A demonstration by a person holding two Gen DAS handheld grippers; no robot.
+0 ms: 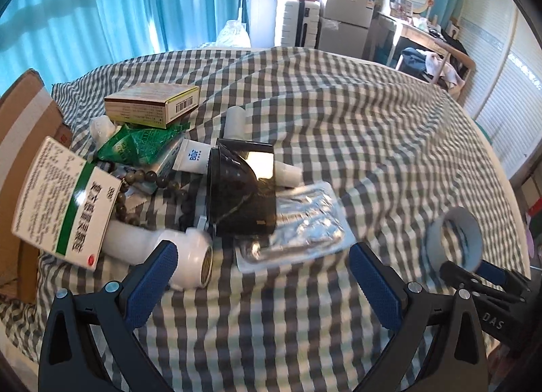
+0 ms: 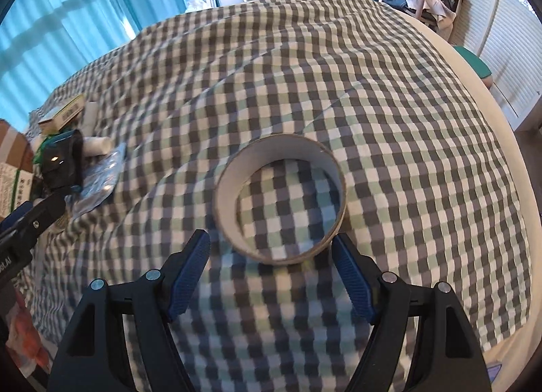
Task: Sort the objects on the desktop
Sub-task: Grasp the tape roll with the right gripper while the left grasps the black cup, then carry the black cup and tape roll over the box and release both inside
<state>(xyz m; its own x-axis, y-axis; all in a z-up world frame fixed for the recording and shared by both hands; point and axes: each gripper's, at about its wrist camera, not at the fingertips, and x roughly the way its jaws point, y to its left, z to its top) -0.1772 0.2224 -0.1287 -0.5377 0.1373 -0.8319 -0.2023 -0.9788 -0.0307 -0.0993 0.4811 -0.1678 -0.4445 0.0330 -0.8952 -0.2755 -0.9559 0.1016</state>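
Both hand-held grippers point steeply down over a bed spread with a checked sheet. The left hand-held gripper has its two blue pads spread wide with nothing between them. The right hand-held gripper is also spread; a cardboard tape ring sits just ahead of its tips, the right pad at the ring's edge, though whether it touches I cannot tell.

One heap of things lies at ten o'clock in the left wrist view: two medicine boxes, a white and green box leaning at nine o'clock and a tan box on top at eleven o'clock; one green packet; one string of dark beads; one small white tube; one black glossy pouch in the middle; one foil blister pack under it; one white plastic device touching the left pad's tip. A cardboard carton stands at the left edge, beside the heap.
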